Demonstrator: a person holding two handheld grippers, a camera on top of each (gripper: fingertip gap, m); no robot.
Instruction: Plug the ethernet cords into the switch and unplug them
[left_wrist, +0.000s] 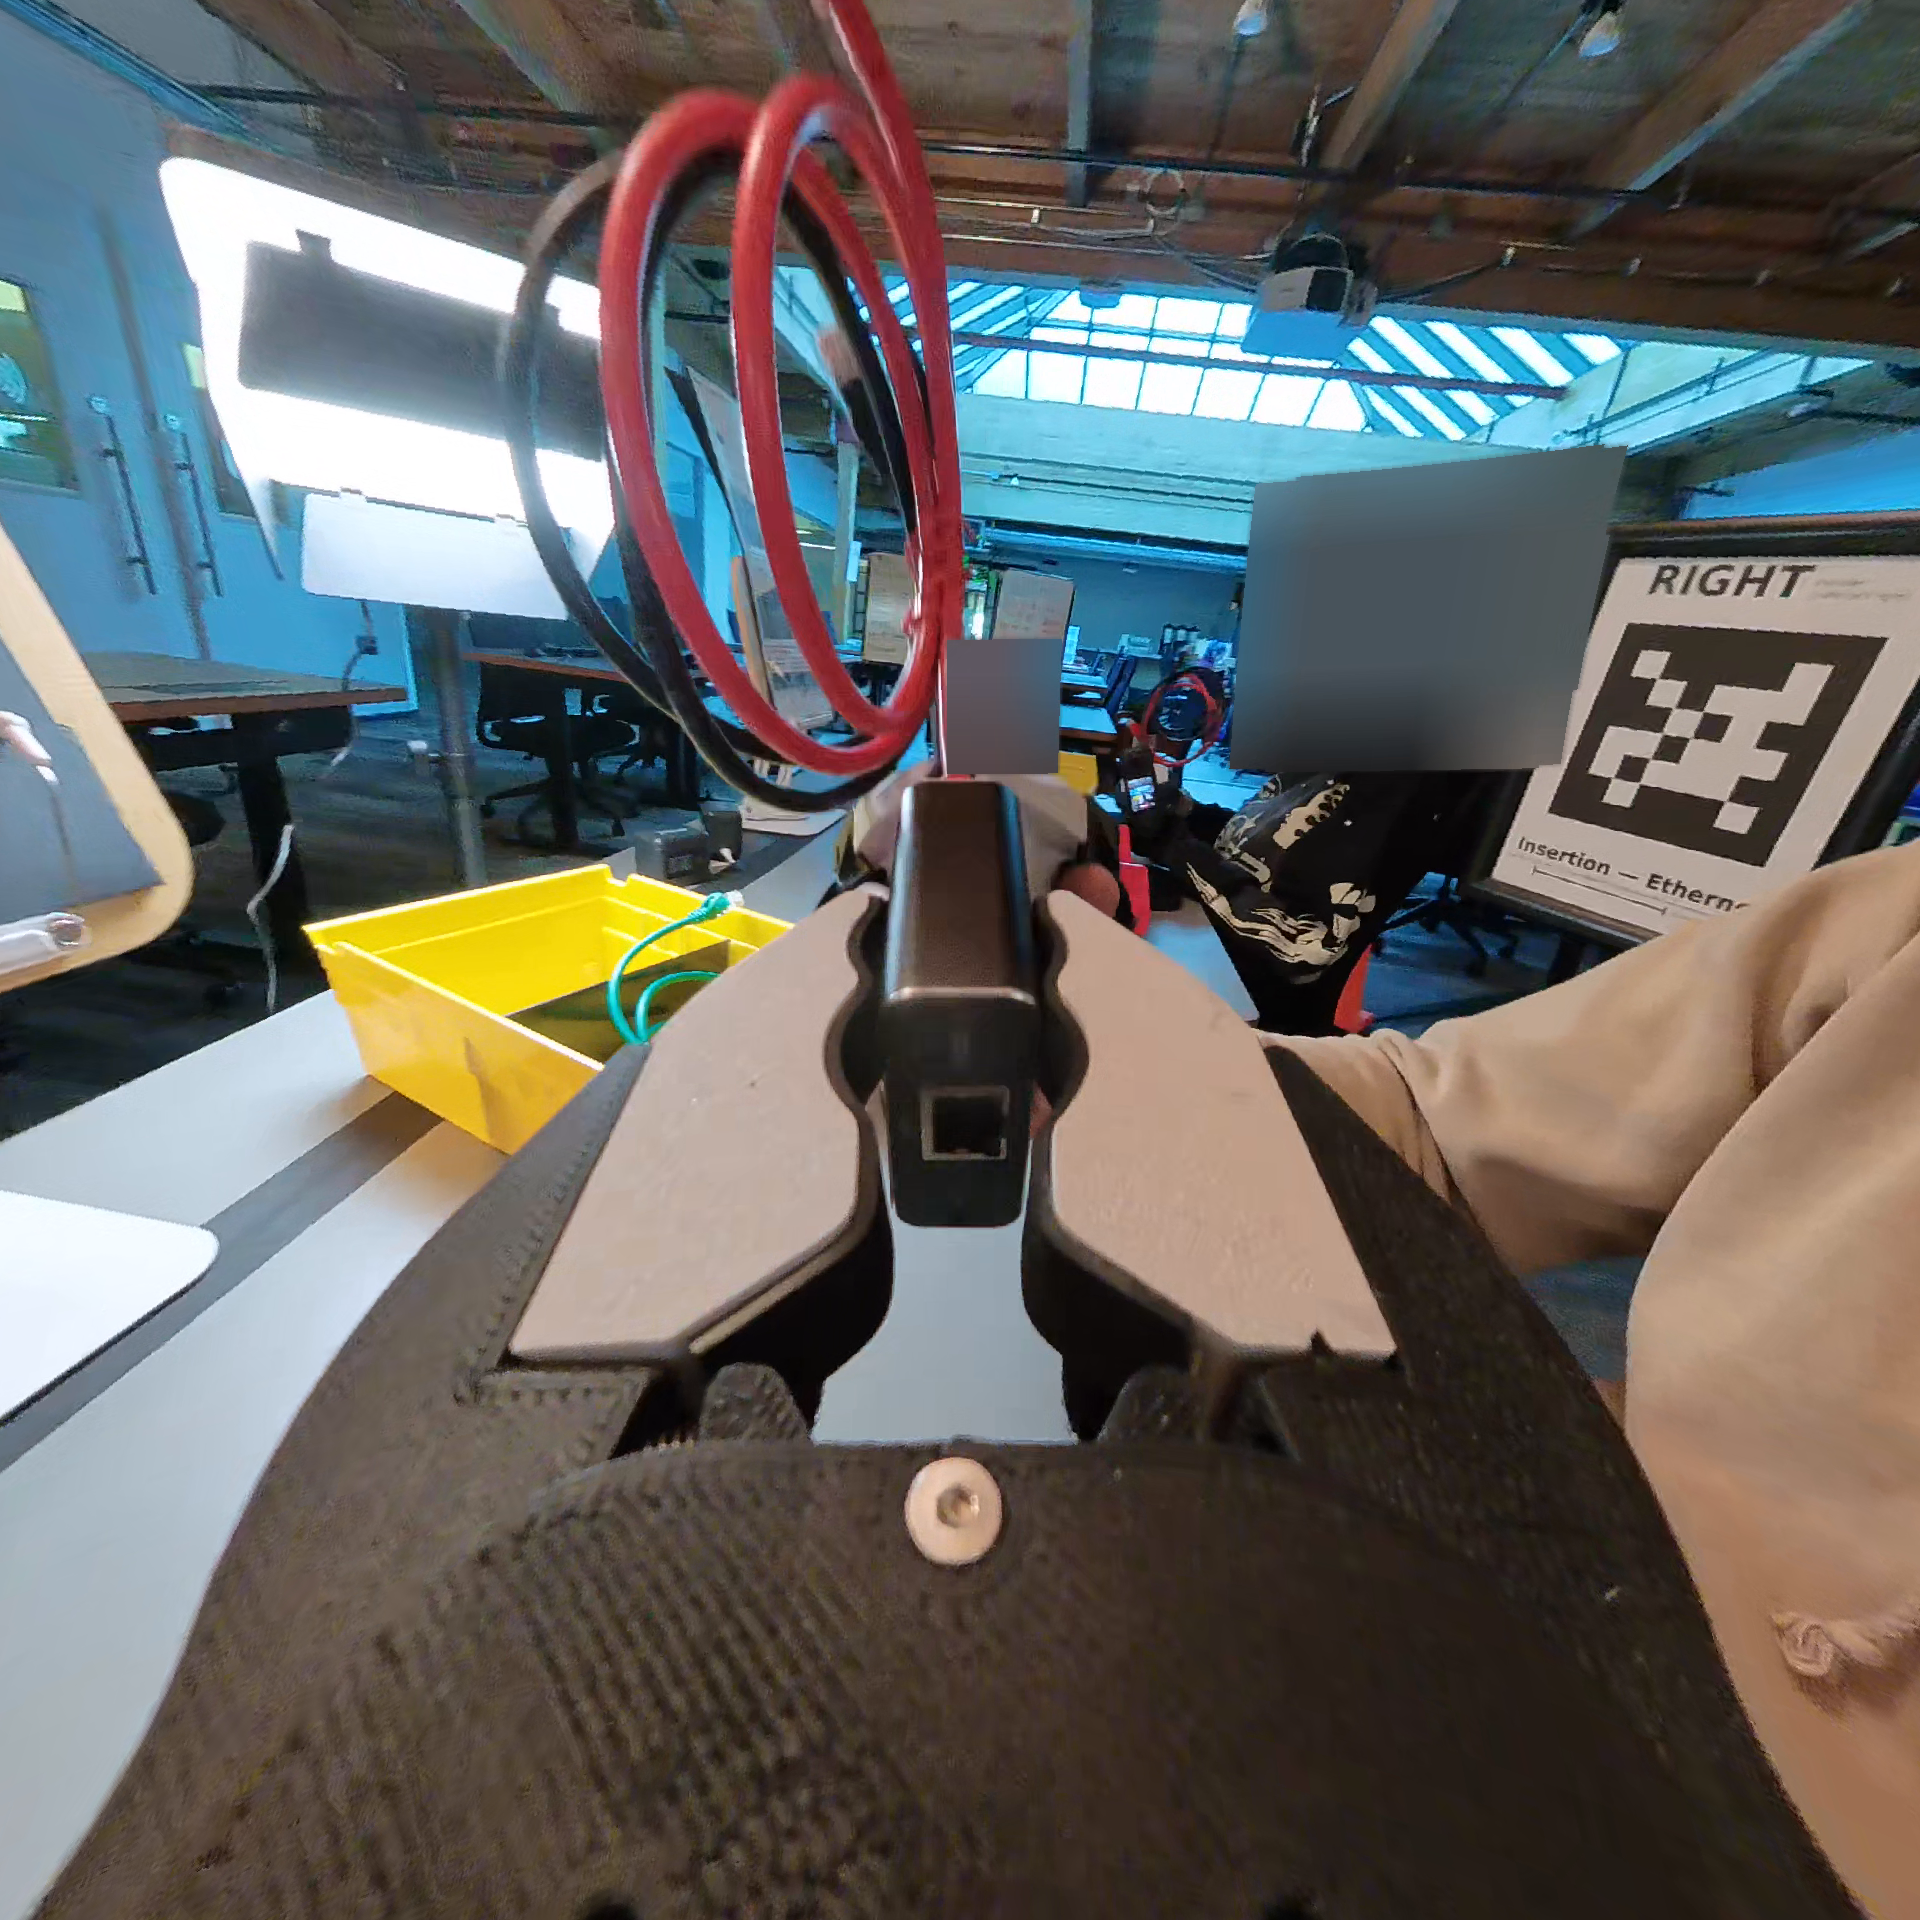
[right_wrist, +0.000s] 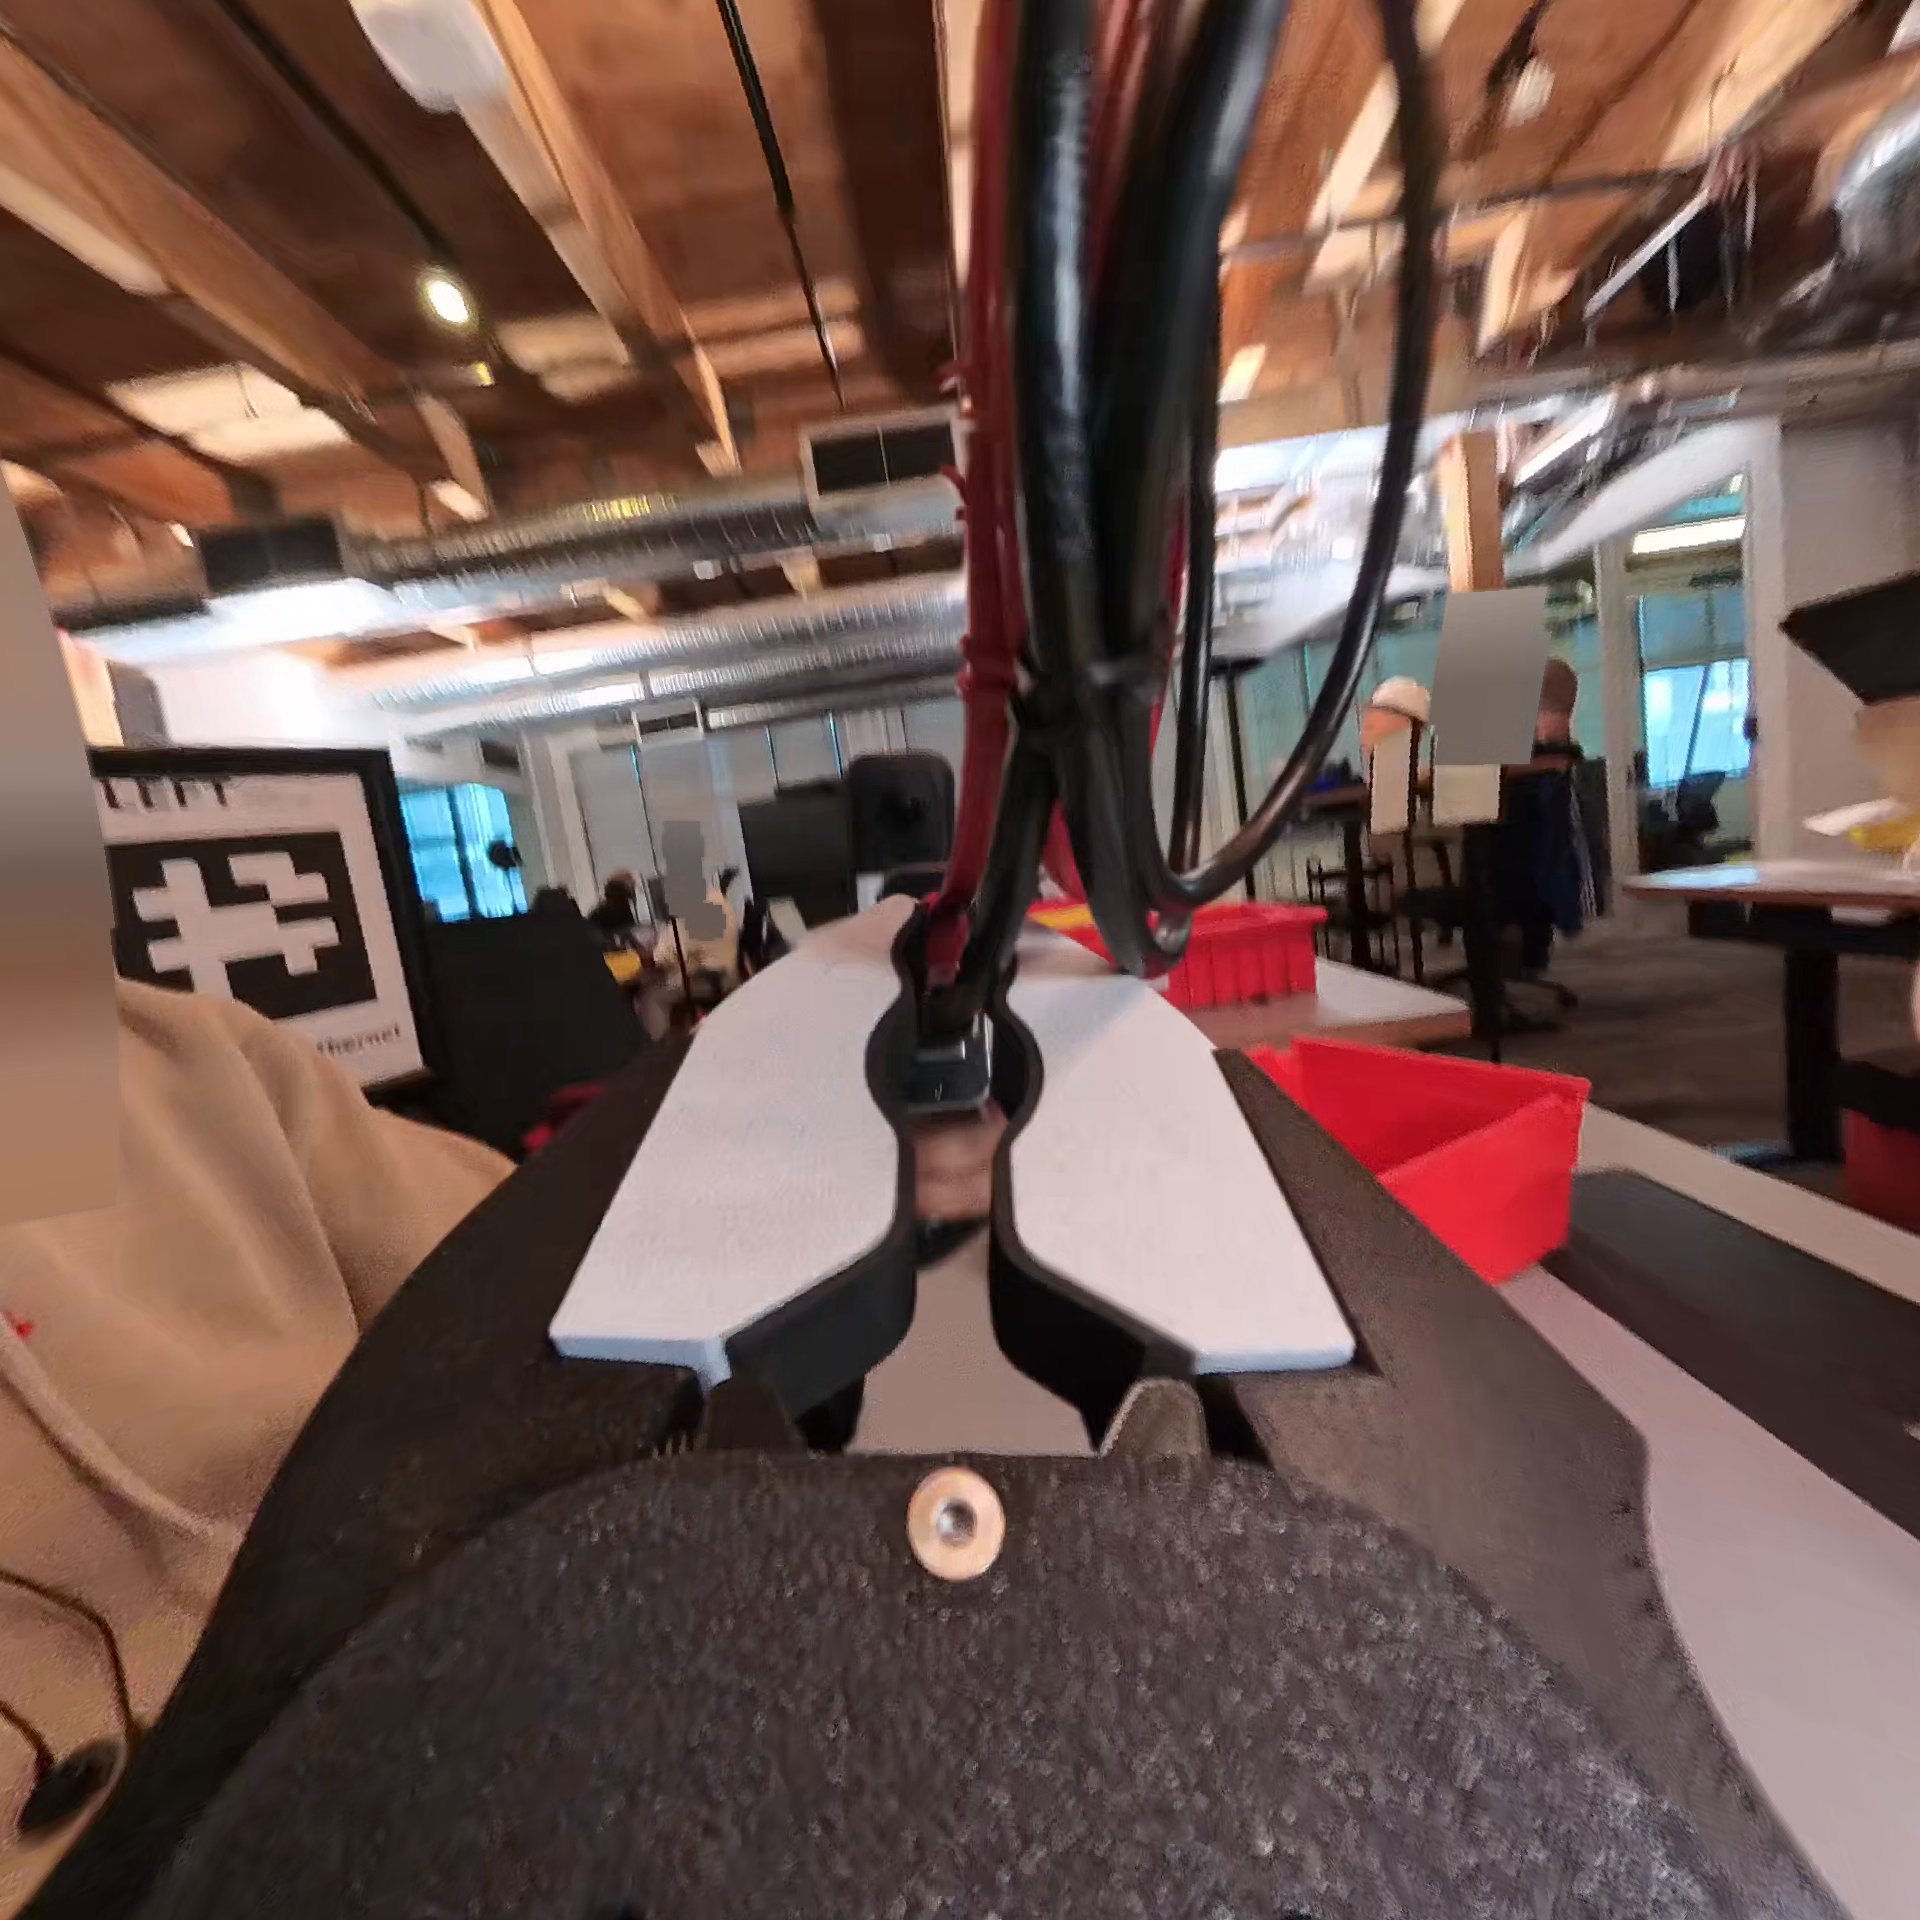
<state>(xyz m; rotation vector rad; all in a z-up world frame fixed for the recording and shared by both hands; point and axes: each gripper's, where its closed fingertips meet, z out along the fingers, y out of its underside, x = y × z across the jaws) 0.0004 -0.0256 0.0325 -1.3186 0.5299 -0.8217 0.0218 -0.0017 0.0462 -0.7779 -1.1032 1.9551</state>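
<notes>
While both tools are raised off the grey table (left_wrist: 156, 1122) and tipped upward enough to take in the timber ceiling, each is clamped on something. The left gripper (left_wrist: 956, 935) has its grey fingers (left_wrist: 727, 1122) closed against the sides of a small black switch (left_wrist: 956, 987), held lengthwise between them with one end facing the camera; an empty square ethernet port (left_wrist: 968, 1124) shows on that near end. Above and beyond the switch, coils of red ethernet cord (left_wrist: 790, 436) and black ethernet cord (left_wrist: 582, 582) hang in the air as loose loops. Whether a cord is seated in the switch's far end cannot be told from this view.

The right gripper (right_wrist: 951, 1029) is closed on a black connector (right_wrist: 943, 1060) pinched in the notch near its fingertips. From it the black cord (right_wrist: 1070, 416) and a red cord (right_wrist: 987, 623), tied together by a wrap, rise straight toward the top of the frame, and a thinner black loop (right_wrist: 1340, 727) sags to the right.

A beige sleeve (left_wrist: 1662, 1143) of the person crosses the right edge of the left wrist view. On the table left of the left gripper sits a yellow bin (left_wrist: 436, 997) holding a green cord (left_wrist: 644, 977). A red bin (right_wrist: 1455, 1153) lies on the table right of the right gripper, and a printed marker board (left_wrist: 1725, 748) stands behind.
</notes>
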